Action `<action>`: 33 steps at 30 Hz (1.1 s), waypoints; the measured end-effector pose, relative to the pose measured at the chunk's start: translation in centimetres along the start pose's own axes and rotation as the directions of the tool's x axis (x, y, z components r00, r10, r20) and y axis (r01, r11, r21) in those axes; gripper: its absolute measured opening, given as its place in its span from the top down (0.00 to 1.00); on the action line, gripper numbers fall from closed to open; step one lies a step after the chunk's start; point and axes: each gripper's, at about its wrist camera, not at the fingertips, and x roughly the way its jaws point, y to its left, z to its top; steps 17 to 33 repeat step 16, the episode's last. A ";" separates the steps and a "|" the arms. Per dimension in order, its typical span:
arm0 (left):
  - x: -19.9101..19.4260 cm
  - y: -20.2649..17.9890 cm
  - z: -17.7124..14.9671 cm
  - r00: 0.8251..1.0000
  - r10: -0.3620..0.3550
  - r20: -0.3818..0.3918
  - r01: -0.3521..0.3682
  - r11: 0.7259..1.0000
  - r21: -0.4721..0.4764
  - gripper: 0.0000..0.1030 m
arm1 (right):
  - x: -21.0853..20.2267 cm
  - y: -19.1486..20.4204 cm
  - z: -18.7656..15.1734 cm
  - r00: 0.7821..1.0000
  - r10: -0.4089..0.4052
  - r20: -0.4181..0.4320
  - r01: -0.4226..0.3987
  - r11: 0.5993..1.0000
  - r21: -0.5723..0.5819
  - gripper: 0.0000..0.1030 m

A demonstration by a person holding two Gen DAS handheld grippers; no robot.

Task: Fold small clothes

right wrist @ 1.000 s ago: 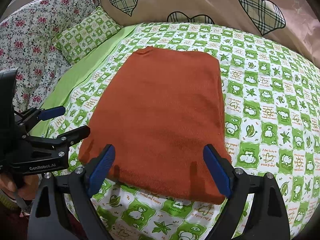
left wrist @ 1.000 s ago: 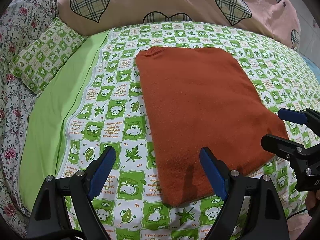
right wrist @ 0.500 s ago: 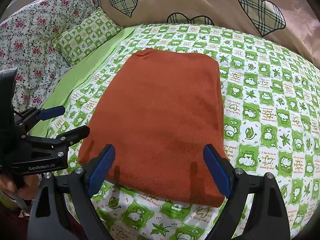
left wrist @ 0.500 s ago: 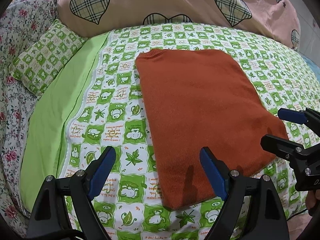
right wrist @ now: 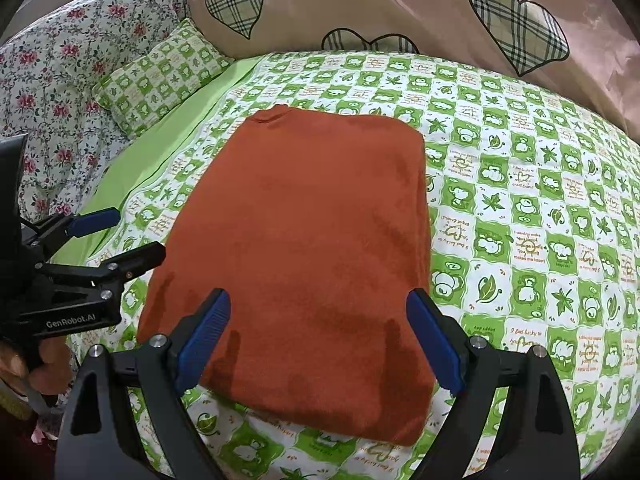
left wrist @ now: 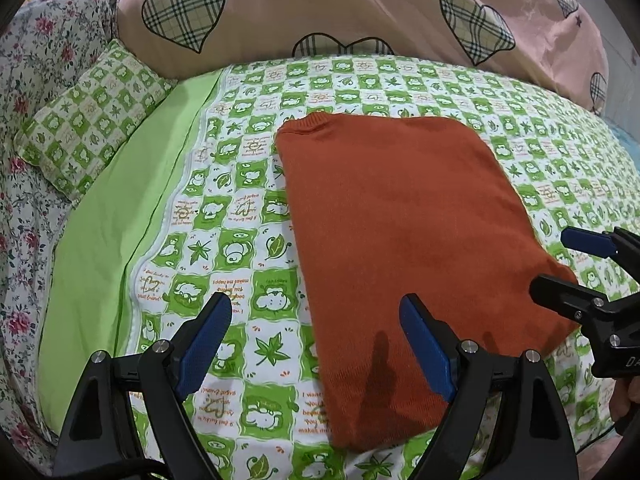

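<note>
A rust-orange knitted garment (left wrist: pixel 404 216) lies folded into a flat rectangle on the green-and-white checked bed sheet (left wrist: pixel 248 208), collar at the far left corner. It also shows in the right wrist view (right wrist: pixel 312 248). My left gripper (left wrist: pixel 316 344) is open and empty, above the garment's near left corner. My right gripper (right wrist: pixel 320 336) is open and empty, above the garment's near edge. In the left wrist view the right gripper (left wrist: pixel 560 264) shows at the right by the garment's near right corner. In the right wrist view the left gripper (right wrist: pixel 120 236) shows at the left.
A pink duvet with checked hearts (left wrist: pixel 360 12) is bunched along the far side of the bed. A small green checked pillow (left wrist: pixel 88 116) and a floral quilt (left wrist: pixel 28 92) lie at the left. A plain light-green strip (left wrist: pixel 120 220) runs beside the sheet.
Both grippers have drawn back a little toward me and risen, so the garment sits slightly farther off. The garment has not moved; both grippers stay open.
</note>
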 end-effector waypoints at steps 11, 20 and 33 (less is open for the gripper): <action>1.2 0.3 -0.2 0.999 -0.011 -0.039 0.010 1.000 -0.021 0.16 | 0.3 -0.6 0.1 1.000 0.014 0.004 -0.014 1.000 0.021 0.13; 1.5 0.0 -0.4 0.999 -0.007 -0.045 0.006 1.000 -0.023 0.16 | 0.7 -0.9 0.1 1.000 0.009 0.004 -0.009 0.999 0.031 0.13; 1.5 0.0 -0.4 0.999 -0.007 -0.045 0.006 1.000 -0.023 0.16 | 0.7 -0.9 0.1 1.000 0.009 0.004 -0.009 0.999 0.031 0.13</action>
